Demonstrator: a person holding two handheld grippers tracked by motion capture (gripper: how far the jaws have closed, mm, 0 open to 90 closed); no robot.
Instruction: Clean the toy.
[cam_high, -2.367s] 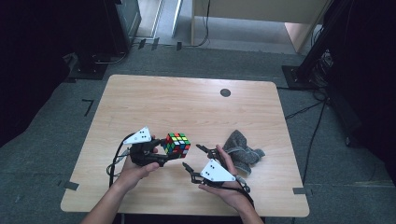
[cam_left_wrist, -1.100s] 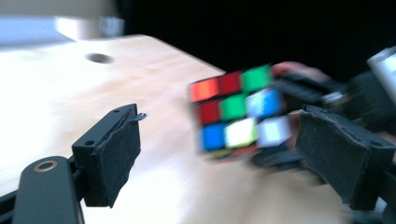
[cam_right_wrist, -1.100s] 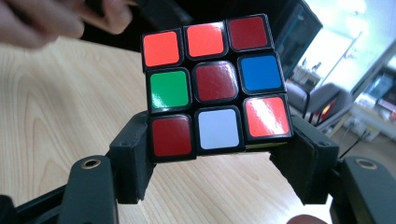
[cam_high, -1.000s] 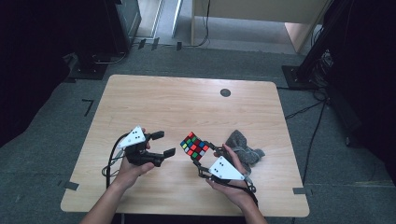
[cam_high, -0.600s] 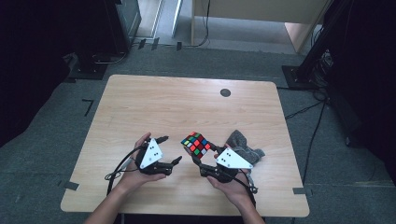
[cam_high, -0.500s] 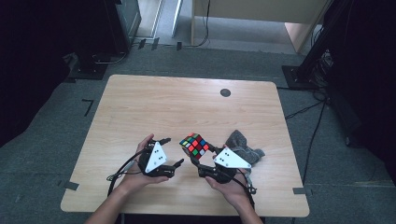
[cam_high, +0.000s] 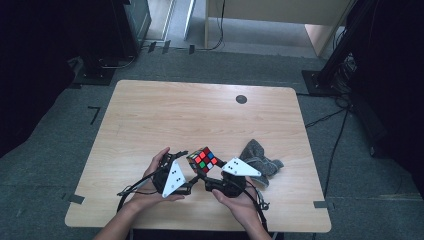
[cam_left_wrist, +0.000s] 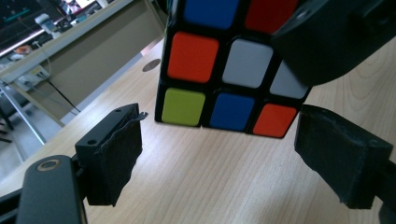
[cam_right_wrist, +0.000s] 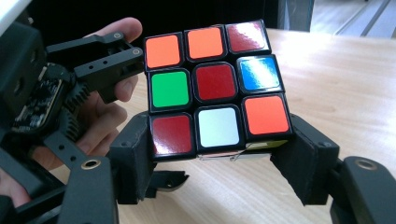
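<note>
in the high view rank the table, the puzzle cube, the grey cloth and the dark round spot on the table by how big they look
1. table
2. grey cloth
3. puzzle cube
4. dark round spot

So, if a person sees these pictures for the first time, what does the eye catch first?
First the bright puzzle cube, held above the near part of the wooden table between the pads of the right tongs. Next the left tongs, open just below the cube, their jaws just closing with nothing between them. Then the crumpled grey cloth lying to the right of the hands.
</note>
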